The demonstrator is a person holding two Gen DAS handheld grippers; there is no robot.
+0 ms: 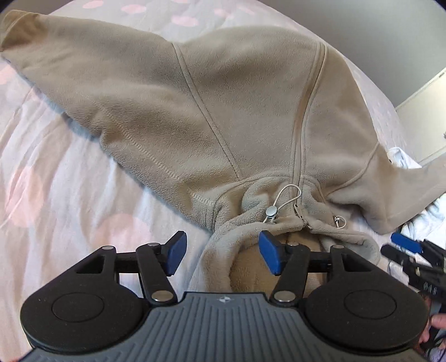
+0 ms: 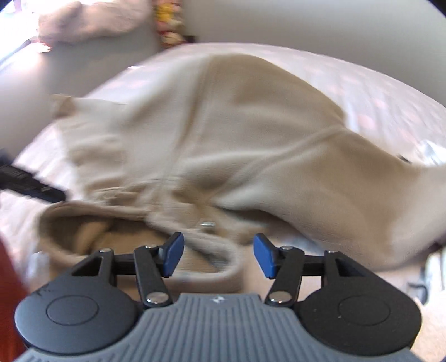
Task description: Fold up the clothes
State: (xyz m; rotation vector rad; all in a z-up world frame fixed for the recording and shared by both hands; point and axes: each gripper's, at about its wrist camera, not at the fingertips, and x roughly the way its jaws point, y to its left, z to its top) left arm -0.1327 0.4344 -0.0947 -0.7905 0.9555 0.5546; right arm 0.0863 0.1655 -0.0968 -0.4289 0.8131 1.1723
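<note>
A beige fleece hoodie lies spread on the bed, sleeves out to both sides, hood nearest me with its drawstring toggle on top. My left gripper is open and empty, its blue pads straddling the left edge of the hood. The right gripper shows at the right edge of this view. In the blurred right wrist view the hoodie fills the frame. My right gripper is open and empty over the hood's rim.
The bed sheet is white with pink dots. A white garment lies by the hoodie's right sleeve. A wall and door frame stand at the far right. A pink stuffed shape lies beyond the bed.
</note>
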